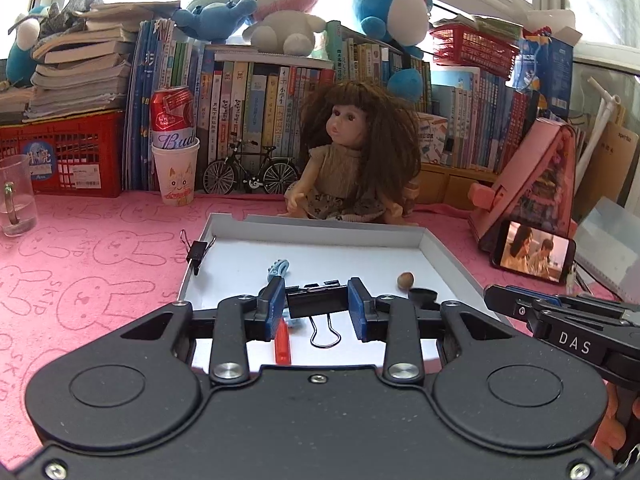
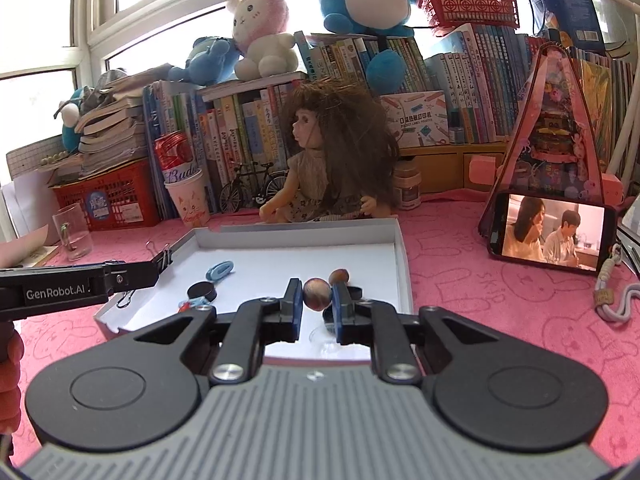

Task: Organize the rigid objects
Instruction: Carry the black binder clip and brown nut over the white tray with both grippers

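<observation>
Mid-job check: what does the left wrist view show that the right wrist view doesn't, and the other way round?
Left wrist only: the left gripper shut on a black binder clip, its wire handles hanging down, and a red stick lying in the white tray.
Right wrist only: the right gripper shut on a small brownish ball, and a black round cap left of it.
Both: the tray, the doll behind it, a nut, the clip on the tray's left wall, the phone.
</observation>
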The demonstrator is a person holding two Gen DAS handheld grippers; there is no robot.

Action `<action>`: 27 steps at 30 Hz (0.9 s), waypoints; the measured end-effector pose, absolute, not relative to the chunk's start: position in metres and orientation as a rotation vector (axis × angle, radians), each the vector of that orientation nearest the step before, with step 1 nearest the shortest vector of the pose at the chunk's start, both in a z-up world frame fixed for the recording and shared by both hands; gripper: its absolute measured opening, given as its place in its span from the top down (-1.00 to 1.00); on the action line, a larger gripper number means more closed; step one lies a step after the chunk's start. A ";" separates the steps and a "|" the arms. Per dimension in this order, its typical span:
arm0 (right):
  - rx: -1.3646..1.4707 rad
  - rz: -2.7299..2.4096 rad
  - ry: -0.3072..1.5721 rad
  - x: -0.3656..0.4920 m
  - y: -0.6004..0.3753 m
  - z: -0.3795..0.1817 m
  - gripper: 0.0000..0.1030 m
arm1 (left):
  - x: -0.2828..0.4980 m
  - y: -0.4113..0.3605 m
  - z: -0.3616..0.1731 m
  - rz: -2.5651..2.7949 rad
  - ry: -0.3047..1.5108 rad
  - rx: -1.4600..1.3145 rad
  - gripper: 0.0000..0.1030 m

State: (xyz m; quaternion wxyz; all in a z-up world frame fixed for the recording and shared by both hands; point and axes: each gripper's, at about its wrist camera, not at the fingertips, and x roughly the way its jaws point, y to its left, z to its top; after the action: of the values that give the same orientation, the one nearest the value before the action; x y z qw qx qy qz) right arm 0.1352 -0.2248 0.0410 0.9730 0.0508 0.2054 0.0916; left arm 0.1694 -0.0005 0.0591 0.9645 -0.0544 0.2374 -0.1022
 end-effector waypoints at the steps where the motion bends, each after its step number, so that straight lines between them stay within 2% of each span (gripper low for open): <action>1: 0.101 0.182 0.415 0.139 -0.225 0.041 0.62 | 0.174 0.000 0.059 -0.204 0.483 -0.117 0.38; 17: 0.169 0.164 0.462 0.205 -0.236 0.039 0.62 | 0.249 -0.005 0.053 -0.170 0.506 -0.131 0.38; 27: 0.188 0.160 0.512 0.253 -0.242 0.032 0.62 | 0.311 -0.001 0.037 -0.162 0.580 -0.148 0.38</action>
State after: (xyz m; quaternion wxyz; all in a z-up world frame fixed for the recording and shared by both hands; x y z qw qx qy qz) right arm 0.2534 -0.2419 0.0318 0.9599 0.0929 0.2525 0.0788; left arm 0.3107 -0.0008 0.0365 0.9523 -0.0728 0.2854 -0.0796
